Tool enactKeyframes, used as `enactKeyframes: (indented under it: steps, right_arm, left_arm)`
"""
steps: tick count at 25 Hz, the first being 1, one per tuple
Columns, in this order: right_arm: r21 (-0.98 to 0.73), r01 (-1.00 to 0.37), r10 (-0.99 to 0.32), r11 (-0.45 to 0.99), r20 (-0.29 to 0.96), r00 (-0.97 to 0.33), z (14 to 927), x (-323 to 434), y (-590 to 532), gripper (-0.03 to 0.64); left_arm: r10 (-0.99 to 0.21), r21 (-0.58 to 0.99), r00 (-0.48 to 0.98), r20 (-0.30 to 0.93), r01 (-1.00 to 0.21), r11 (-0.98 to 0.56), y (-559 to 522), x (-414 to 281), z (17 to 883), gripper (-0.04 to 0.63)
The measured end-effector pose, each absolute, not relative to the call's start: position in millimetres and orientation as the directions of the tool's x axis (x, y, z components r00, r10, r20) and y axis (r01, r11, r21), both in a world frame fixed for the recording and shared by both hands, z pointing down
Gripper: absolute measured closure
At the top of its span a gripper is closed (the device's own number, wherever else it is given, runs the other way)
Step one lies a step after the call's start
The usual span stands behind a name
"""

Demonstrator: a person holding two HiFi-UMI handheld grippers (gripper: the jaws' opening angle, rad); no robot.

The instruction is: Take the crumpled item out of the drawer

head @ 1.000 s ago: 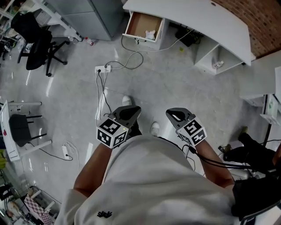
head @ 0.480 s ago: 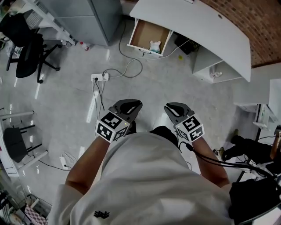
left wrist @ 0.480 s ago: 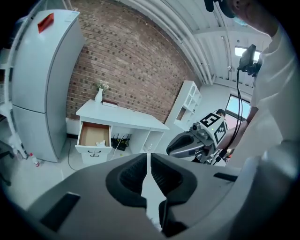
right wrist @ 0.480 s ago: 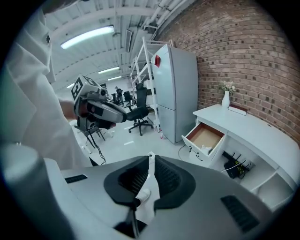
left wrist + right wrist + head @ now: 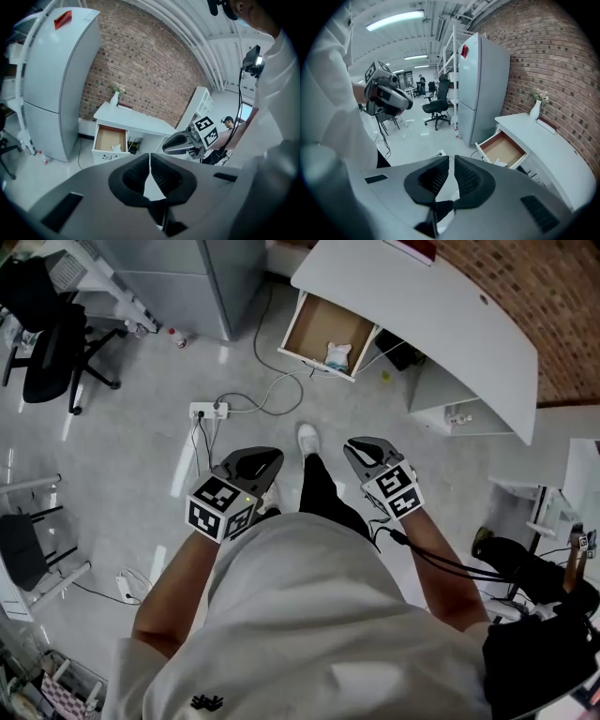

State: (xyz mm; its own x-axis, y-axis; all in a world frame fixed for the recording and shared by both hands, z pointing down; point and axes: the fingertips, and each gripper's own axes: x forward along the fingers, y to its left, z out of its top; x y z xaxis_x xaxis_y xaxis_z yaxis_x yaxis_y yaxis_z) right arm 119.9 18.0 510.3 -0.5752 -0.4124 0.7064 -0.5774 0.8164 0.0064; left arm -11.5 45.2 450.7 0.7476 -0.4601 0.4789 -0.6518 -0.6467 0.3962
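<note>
Standing on a grey floor (image 5: 422, 456), well apart from everything that matters. Facing a tall grey fridge (image 5: 178, 273) on the left and a curved white counter (image 5: 441, 315) along a brick wall.

Under the counter's left end, 1 open drawer (image 5: 314, 324), pulled out toward the room, brown inside. Between here and there, a white power strip (image 5: 208, 412) with cables (image 5: 266, 412) looping across the floor almost up to the drawer front. Likely to snag a foot on the walk in and throw both arms off line.

Held low in front of the body, left gripper (image 5: 251, 461) and right gripper (image 5: 367, 446), each with jaws pressed nearly together and nothing between them. Needs opening before the reach; otherwise only pokes or shoves the target. Could also bump the drawer front on the way in and slide it shut.

Inside the drawer, near its front edge, the small white crumpled item (image 5: 337, 354). Probably light and soft, so easy to push deeper along the bottom. Just as easy to pinch by 1 thin fold and drop, or to miss altogether by closing on the drawer wall instead.
</note>
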Motion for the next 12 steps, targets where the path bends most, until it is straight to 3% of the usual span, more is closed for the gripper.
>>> enactKeyframes:
  steps: [12]
  right_arm:
    - [0.131, -0.461, -0.371, 0.878, 0.795, -0.48, 623, 168, -232, 0.557]
  left_arm:
    - [-0.5, 0.427, 0.658, 0.563, -0.75, -0.505, -111, 15, 468, 0.571]
